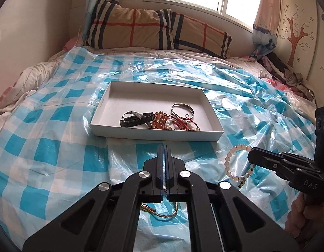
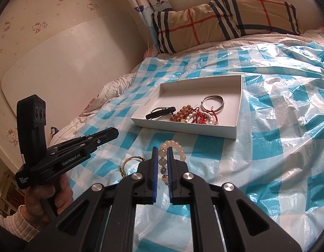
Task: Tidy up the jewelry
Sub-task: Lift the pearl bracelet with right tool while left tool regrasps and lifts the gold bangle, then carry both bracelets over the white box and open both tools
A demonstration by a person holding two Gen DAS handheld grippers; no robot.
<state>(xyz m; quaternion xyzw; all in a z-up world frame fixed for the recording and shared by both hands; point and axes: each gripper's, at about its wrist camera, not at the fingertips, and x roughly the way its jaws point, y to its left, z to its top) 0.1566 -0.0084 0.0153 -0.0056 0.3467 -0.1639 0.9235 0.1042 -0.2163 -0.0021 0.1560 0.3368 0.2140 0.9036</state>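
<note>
A: Our right gripper (image 2: 162, 157) is narrowed onto the pale pink round-bead bracelet (image 2: 174, 147); the grip spans a single bead, so we judge the loop could slip free over the glossy blue-checked plastic sheet (image 2: 267, 147).

B: The shallow white cardboard tray (image 2: 237, 115) lies at 1 o'clock. Our left gripper (image 1: 164, 149) is fully closed. Only the right view shows the gold braided cord bracelet (image 2: 128, 163) clearly.
</note>
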